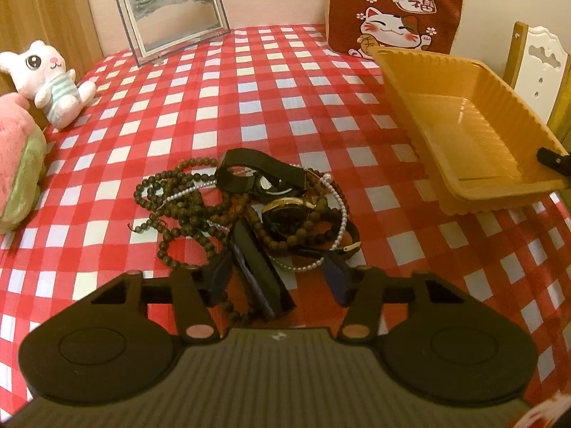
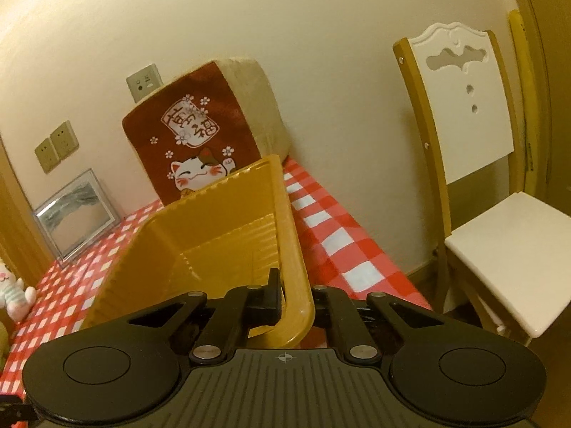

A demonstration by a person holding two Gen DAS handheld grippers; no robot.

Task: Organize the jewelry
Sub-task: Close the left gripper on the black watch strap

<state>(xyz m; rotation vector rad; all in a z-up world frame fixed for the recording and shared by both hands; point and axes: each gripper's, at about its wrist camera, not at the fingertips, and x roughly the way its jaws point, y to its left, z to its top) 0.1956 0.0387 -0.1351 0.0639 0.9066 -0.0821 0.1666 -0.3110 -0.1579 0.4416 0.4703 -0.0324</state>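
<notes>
Red-checked table, jewelry pile, orange tray, glass frame, plush rabbit, cat cushion

A home dining corner is showing itself: a red-checked tablecloth is covering the table, plush toys are sitting far left, and a white-backed chair is standing right.

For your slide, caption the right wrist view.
Right gripper clamps the tilted yellow tray by its rim.
</notes>
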